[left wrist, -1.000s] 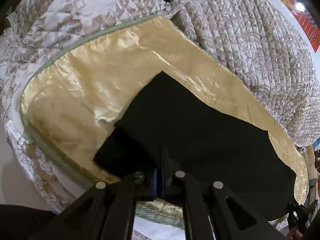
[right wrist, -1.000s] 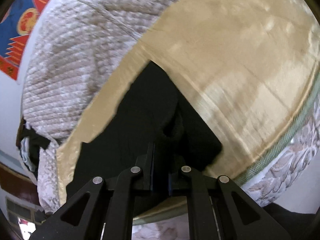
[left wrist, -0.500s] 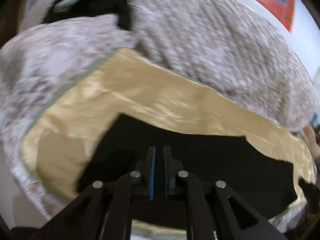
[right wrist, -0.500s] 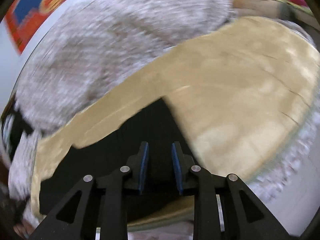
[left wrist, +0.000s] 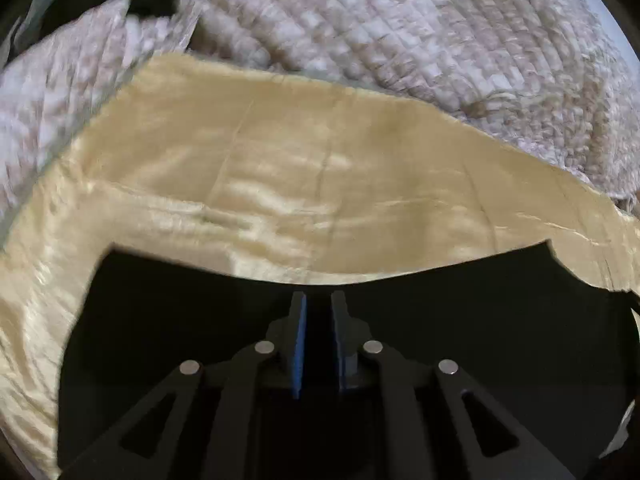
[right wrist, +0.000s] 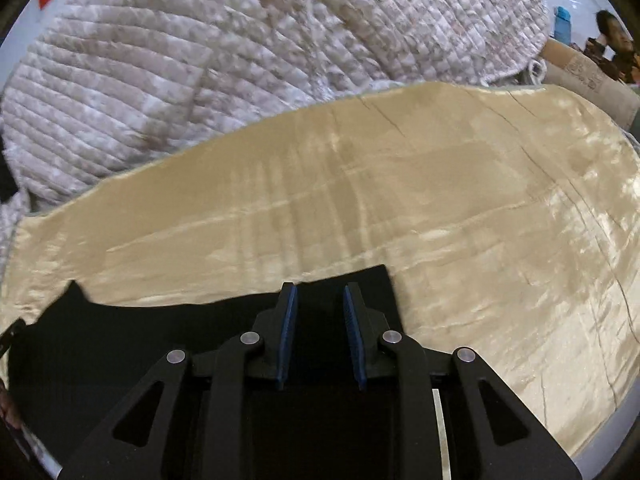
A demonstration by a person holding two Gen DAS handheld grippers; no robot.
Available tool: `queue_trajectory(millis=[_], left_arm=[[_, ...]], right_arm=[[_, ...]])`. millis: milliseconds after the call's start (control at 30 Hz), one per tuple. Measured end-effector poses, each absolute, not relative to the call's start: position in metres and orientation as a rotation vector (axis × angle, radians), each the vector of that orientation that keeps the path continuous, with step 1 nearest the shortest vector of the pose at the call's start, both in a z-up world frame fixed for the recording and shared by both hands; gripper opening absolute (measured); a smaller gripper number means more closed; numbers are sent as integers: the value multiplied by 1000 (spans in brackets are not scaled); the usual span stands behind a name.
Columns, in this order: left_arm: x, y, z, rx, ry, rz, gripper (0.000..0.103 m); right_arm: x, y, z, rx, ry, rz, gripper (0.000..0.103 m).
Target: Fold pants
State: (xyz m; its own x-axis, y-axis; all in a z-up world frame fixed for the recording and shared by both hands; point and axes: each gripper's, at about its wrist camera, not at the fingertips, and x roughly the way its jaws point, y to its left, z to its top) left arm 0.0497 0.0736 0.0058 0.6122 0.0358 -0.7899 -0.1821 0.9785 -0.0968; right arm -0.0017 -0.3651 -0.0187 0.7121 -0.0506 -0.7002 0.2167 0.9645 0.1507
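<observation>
The black pants (left wrist: 160, 320) lie flat in a long band on a golden satin sheet (left wrist: 320, 184), filling the bottom of the left wrist view. My left gripper (left wrist: 319, 296) hovers over their far edge; its jaws are opening, a narrow gap shows between the blue pads, and no cloth is pinched. In the right wrist view the pants (right wrist: 120, 340) end in a square corner by my right gripper (right wrist: 320, 286). Its blue pads stand apart over that end with nothing between them.
A quilted floral blanket (left wrist: 400, 32) is bunched behind the sheet, also seen as the blanket (right wrist: 200, 60) in the right wrist view. The golden sheet (right wrist: 440, 200) stretches bare to the right. A person (right wrist: 616, 40), a blue bottle (right wrist: 563, 24) and a cardboard box (right wrist: 580, 68) sit far right.
Both grippers were shut on the pants' edge a second ago. They have let go, rolled level and drawn back, and the pants now lie flat.
</observation>
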Motion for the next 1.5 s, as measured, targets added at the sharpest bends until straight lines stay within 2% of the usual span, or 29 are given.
queue_trajectory(millis=[267,467,533,600,967,1100,1333,1500], left_arm=[[42,81,9,-213,890,150,18],[17,63,27,-188,820,102,18],[5,51,31,-163,802,65,22],[-8,37,32,-145,792,26,23],[-55,3,14,-47,802,-25,29],[-69,8,16,-77,784,-2,30],[-76,4,8,-63,772,-9,41],[-76,-1,7,-42,765,-8,48]], right_arm=[[1,-364,-24,232,757,-190,30],[-22,-357,-7,224,671,-185,31],[-36,-349,-3,216,654,-163,33],[-49,-339,-3,206,641,-138,40],[-104,-284,-42,116,707,-64,44],[-117,-274,-33,98,653,-39,44],[-119,-253,-43,40,677,1,44],[-119,-249,-46,16,674,3,51]])
